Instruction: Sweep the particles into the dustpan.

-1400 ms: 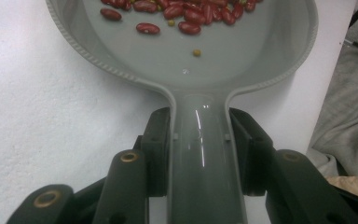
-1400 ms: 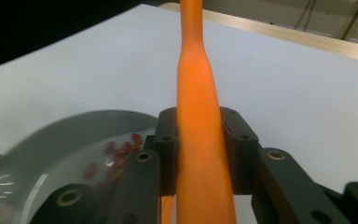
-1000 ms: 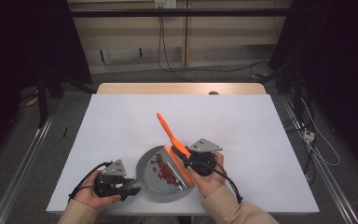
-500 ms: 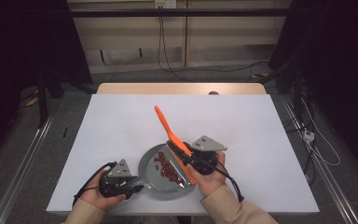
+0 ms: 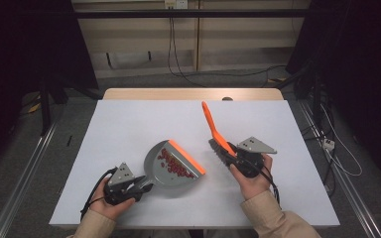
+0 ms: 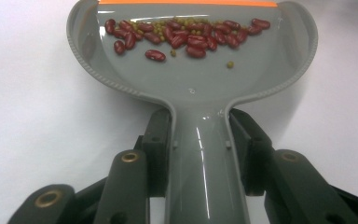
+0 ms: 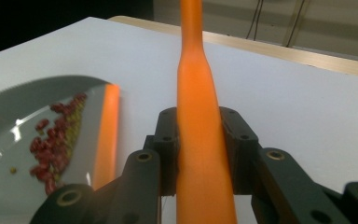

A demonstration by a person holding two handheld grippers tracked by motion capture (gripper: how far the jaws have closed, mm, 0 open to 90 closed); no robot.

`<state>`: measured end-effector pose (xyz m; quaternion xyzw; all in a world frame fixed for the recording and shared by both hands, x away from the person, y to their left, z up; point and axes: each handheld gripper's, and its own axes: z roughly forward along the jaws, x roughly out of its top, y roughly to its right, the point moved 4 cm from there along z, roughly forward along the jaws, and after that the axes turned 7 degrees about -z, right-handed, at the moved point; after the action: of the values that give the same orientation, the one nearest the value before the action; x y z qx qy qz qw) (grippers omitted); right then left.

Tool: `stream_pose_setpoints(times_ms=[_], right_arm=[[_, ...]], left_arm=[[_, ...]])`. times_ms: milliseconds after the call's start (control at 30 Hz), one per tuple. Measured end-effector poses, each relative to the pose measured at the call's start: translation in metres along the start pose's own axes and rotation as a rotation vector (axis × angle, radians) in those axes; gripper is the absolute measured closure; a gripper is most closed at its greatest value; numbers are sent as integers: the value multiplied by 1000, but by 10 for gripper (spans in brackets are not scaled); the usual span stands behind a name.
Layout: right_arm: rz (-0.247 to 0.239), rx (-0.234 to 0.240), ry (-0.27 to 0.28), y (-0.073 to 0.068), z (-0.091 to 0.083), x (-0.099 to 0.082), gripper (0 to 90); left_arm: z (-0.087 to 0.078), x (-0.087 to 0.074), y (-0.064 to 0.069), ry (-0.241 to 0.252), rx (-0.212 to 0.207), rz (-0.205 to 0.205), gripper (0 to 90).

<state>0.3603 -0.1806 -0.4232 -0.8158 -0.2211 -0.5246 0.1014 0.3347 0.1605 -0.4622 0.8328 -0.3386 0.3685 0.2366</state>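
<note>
A grey dustpan (image 5: 164, 169) with an orange front lip (image 5: 186, 156) lies on the white table, holding several red beans (image 5: 174, 164) and small green ones. My left gripper (image 5: 138, 187) is shut on its handle. In the left gripper view the pads clamp the dustpan (image 6: 200, 93) by its neck, with the beans (image 6: 186, 35) heaped near the lip. My right gripper (image 5: 239, 159) is shut on an orange brush (image 5: 211, 121). The brush stands to the right of the pan, apart from it, bristles (image 5: 219, 148) down. In the right gripper view the brush handle (image 7: 198, 93) rises between the jaws, with the dustpan (image 7: 18, 107) at left.
The white table (image 5: 129, 124) has open surface behind and to both sides of the pan. A wooden edge (image 5: 178, 94) runs along its back. Cables and metal rails lie on the floor around it.
My right gripper has carried the brush to the right, off the dustpan, uncovering the orange lip. The left gripper and the pan have stayed where they were.
</note>
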Motion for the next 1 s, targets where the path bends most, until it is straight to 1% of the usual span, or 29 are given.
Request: stream_pose_setpoints(times_ms=[167,267,333,500,567,600,700,767,800,833,933,1000], right_arm=[[4,-17,-15,10,-1,-7,714],[7,-21,-15,15,-2,-10,714],[9,-25,-16,18,-3,-11,714],[14,-34,-20,23,-6,-14,714],[19,-39,-20,25,-7,-15,714],[17,-37,-20,25,-7,-16,714],[12,-40,-22,27,-8,-17,714],[14,-42,-20,28,-9,-18,714],[16,-40,-21,28,-9,-18,714],[16,-42,-20,28,-9,-18,714],[13,-43,-23,29,-10,-19,714],[15,-43,-22,29,-9,-20,714]], left_arm=[[-2,0,-11,9,74,-50,628],[-3,1,-21,32,126,-78,627],[-3,1,-26,38,156,-98,627],[-2,0,-40,62,242,-164,627],[-3,0,-45,54,275,-178,627],[-2,-1,-48,59,295,-192,627],[-2,-1,-55,54,338,-227,627],[-1,-1,-59,51,369,-239,627],[0,-1,-60,57,378,-256,627],[1,0,-62,53,389,-264,626],[4,0,-65,50,428,-275,626],[6,0,-66,51,433,-295,626]])
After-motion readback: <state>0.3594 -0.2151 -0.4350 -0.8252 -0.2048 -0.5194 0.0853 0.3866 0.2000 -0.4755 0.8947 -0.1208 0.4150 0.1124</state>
